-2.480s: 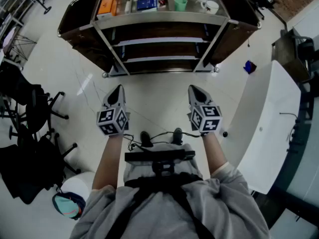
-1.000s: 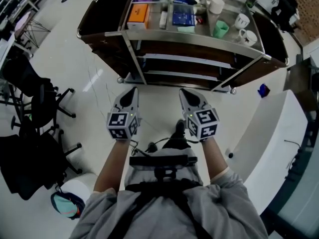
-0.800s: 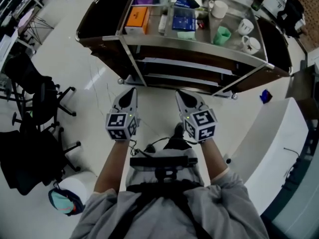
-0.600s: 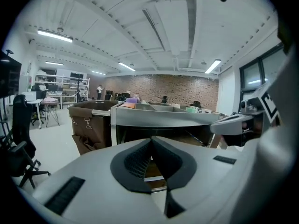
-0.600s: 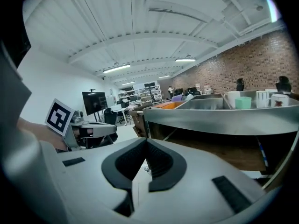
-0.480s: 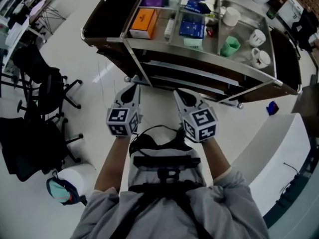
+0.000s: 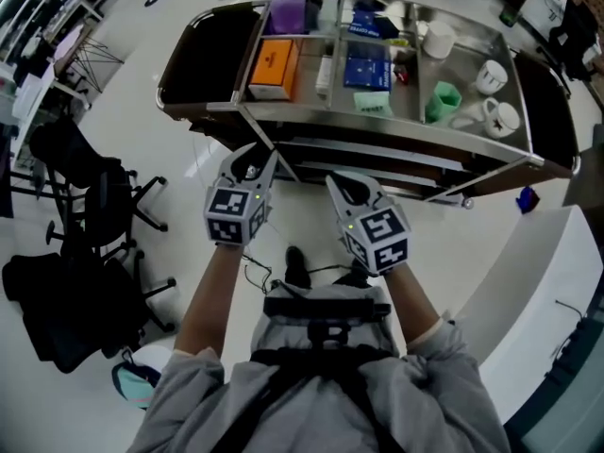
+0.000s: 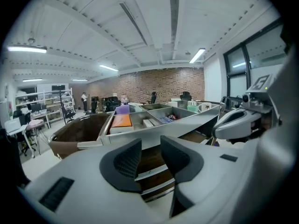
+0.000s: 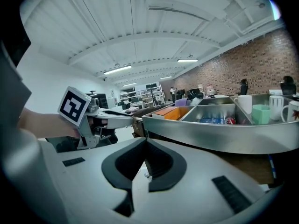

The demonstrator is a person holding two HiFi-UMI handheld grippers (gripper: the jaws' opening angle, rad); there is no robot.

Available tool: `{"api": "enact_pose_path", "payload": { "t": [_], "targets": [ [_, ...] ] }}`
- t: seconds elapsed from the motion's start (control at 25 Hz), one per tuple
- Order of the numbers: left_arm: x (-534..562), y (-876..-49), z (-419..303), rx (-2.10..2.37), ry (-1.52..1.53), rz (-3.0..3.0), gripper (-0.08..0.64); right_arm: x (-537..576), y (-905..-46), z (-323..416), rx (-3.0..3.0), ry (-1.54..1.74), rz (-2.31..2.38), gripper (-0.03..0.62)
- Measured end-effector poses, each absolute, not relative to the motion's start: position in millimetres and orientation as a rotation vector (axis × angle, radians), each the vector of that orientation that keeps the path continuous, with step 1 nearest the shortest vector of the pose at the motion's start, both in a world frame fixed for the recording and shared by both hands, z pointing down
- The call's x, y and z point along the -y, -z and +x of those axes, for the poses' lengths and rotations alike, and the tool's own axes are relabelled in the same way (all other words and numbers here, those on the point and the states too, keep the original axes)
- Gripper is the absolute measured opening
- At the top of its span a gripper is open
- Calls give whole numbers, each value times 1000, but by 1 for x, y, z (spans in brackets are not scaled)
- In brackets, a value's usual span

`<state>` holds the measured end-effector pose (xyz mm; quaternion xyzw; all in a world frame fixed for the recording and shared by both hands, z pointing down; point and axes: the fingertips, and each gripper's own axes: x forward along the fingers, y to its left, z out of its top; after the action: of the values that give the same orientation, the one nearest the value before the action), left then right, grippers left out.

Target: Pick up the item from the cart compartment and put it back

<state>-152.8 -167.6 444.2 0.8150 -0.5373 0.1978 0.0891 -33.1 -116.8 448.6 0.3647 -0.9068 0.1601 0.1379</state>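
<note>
- The items lie untouched in the top tray of the cart [image 7: 377,126]. An orange box [image 7: 274,67] is in the left compartment with a purple box [image 7: 288,14] behind it, and a blue box [image 7: 367,64] is in the middle one. A green cup [image 7: 441,100] and white mugs [image 7: 500,117] are on the right. We cannot tell which of them is the one to pick.
- The left claw [image 8: 150,155] has just been opening. Its jaws now stand partly apart with nothing between them, and only the cart's lower shelves show through the gap.
- The right claw [image 9: 144,164] has its jaws closed together and holds nothing.
- Against a second ago, both claws have come forward. From the head view, the left claw [image 7: 257,157] now reaches the cart's front left corner post. The right claw [image 7: 338,183] sits just short of the lower shelves.
- The cart fills more of the head view than before, and the whole tray is now in sight.
- An office chair [image 7: 99,192] stands on the white floor [image 7: 113,92] to our left, well apart from the cart.
</note>
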Motion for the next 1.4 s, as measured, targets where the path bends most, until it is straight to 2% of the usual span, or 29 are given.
{"api": "enact_pose_path", "payload": {
  "t": [0.12,0.4,0.48,0.64,1.16,1.4],
  "targets": [
    [192,-436,-154,1571,-675,2490,184,125,-443,-39,2624,-449,1058,9],
    [262,-408,-170,1574,-1067,2652,243,139,-441,-45,2614,-445,1060,9],
    [277,-412,-172,1531,-1204,2672,248,142,-441,-50,2606,-446,1052,9],
    [301,-431,-172,1426,-1445,2684,305,157,-439,-63,2581,-449,1036,9],
    [354,-471,-176,1002,-1978,2685,311,204,-426,-95,2548,-469,999,9],
    [358,-493,-166,786,-2092,2646,311,210,-422,-101,2556,-477,997,9]
  ]
}}
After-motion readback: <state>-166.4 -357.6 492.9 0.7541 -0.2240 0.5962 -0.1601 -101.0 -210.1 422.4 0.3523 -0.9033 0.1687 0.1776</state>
